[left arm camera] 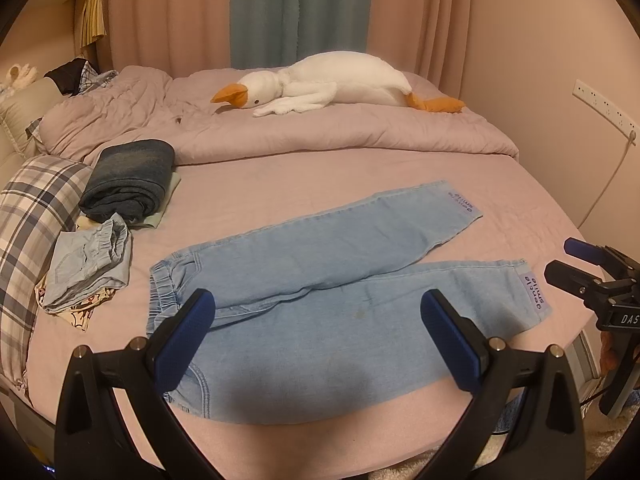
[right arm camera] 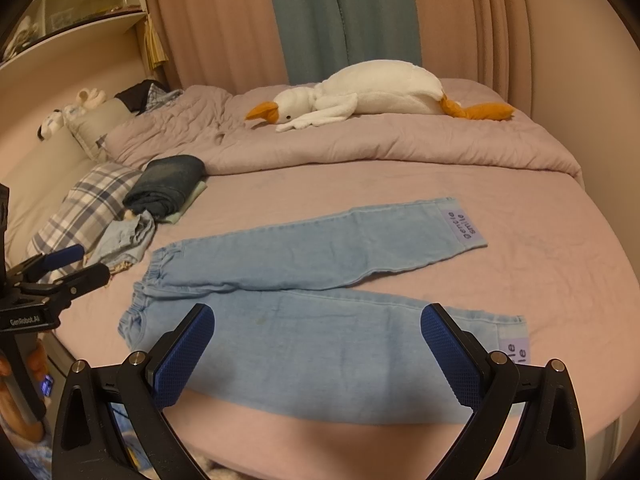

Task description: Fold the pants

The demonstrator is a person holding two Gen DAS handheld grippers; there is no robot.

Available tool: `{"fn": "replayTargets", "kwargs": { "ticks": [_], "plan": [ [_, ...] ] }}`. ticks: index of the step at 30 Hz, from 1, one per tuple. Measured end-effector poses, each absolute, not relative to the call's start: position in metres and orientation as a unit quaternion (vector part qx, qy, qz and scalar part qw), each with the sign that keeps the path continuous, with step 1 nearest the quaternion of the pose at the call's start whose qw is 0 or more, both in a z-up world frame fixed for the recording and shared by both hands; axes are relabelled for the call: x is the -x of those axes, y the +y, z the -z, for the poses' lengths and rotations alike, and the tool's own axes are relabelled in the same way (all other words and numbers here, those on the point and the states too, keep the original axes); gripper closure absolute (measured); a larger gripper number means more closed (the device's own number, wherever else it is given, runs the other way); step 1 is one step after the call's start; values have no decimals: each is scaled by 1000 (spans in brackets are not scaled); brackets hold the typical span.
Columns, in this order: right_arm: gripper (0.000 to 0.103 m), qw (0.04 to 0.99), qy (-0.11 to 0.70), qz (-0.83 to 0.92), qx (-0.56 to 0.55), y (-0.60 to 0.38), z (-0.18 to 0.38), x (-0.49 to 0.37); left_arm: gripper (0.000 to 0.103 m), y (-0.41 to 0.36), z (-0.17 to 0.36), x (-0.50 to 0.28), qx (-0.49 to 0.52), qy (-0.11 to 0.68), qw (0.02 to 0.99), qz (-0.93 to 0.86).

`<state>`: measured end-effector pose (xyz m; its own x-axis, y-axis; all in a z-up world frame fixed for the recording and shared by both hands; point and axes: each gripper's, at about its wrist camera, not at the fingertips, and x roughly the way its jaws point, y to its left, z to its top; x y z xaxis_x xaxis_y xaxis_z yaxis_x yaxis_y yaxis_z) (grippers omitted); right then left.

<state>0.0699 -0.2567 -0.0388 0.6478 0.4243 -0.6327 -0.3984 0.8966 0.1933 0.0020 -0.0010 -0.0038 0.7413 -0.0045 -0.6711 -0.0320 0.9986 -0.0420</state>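
On pants (right arm camera: 320,280): "gentle smile" (right arm camera: 461,227).

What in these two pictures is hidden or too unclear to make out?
- Pants: near hem label, right view, cut off by right tongs.
- Waistband, left view: partly behind left tongs.
- Clothes pile, both views: too crumpled to identify.
- Shelf contents, right view: blurred.

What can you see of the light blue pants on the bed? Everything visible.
The light blue pants look like thin washed denim. They lie flat and unfolded on the pink sheet, elastic gathered waistband to the left, legs spread in a narrow V to the right. Each cuff carries a lilac patch with lettering. A small brownish stain shows on the near leg. No gripper touches them; both hover open at the near edge.
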Motion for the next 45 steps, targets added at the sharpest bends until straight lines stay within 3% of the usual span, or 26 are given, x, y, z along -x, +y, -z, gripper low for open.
{"fn": "replayTargets", "kwargs": {
  "ticks": [9,16,22,30,33,36,37,40,42,44,45],
  "plan": [
    [1,905,357,-229,-15,-253,43,-69,0,12,19,-7,76,369,927,6],
    [1,898,383,-212,48,-222,82,-75,0,72,94,-25,212,404,888,-60],
    [1,854,441,-258,94,-165,145,-76,1,136,126,30,307,408,849,-133],
    [1,807,389,-392,208,-72,174,-29,2,188,161,75,383,388,814,-202],
    [14,782,366,-438,249,-49,182,-12,4,193,175,70,409,382,806,-193],
    [28,764,359,-454,286,-37,193,-2,18,193,187,62,415,385,803,-186],
    [34,760,355,-458,295,-37,196,1,29,194,191,59,417,384,802,-186],
    [37,767,323,-459,310,-39,198,8,51,199,201,53,421,379,800,-196],
    [38,778,317,-449,303,-41,200,5,53,203,202,54,428,374,800,-191],
    [59,785,326,-446,281,-41,200,-2,61,204,200,56,427,370,804,-187],
    [64,787,328,-446,274,-43,198,-4,63,203,199,58,423,371,805,-188]
  ]
}}
